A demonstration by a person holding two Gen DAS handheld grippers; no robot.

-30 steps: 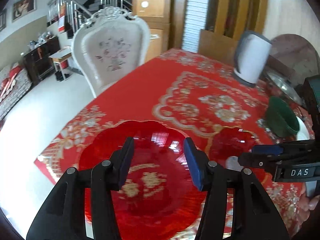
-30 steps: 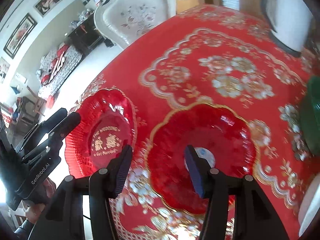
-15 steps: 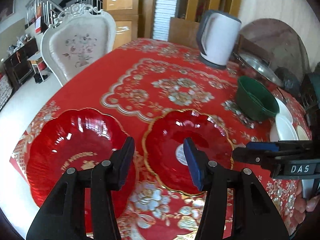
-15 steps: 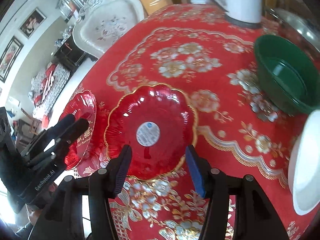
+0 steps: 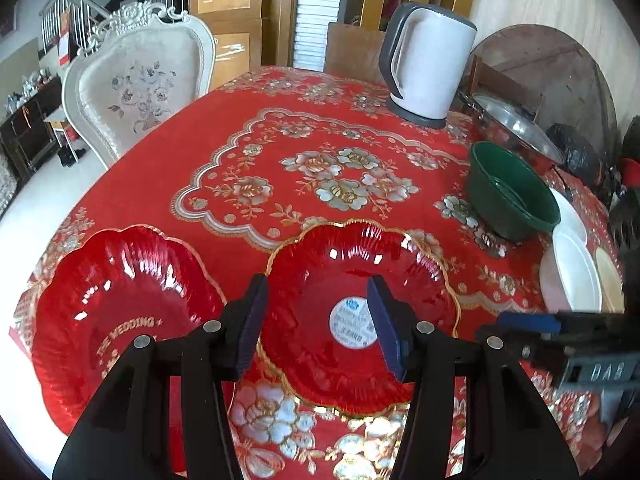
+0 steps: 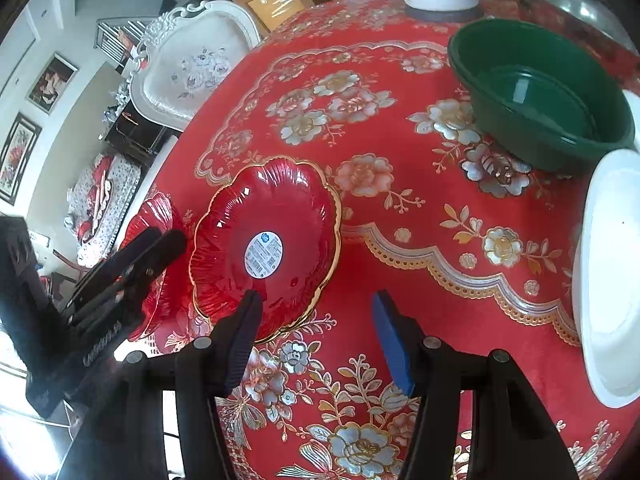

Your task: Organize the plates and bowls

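Note:
Two red scalloped glass plates lie on the red floral tablecloth. The gold-rimmed plate [image 5: 336,280] has a round white sticker and also shows in the right wrist view [image 6: 280,216]. The plate with gold lettering [image 5: 108,288] lies to its left. A green bowl [image 5: 508,192] [image 6: 536,96] sits far right beside white plates [image 5: 576,276] [image 6: 612,280]. My left gripper [image 5: 318,320] is open above the gold-rimmed plate. My right gripper [image 6: 316,336] is open above the cloth, just right of that plate.
A white electric kettle [image 5: 428,64] stands at the back of the table. A metal lid [image 5: 516,124] lies behind the green bowl. An ornate white chair [image 5: 136,84] stands at the table's far left edge.
Both grippers have swung right and pulled back: the lettered plate slid left in view, the gold-rimmed plate came under the left gripper, and the green bowl and white plates came into view.

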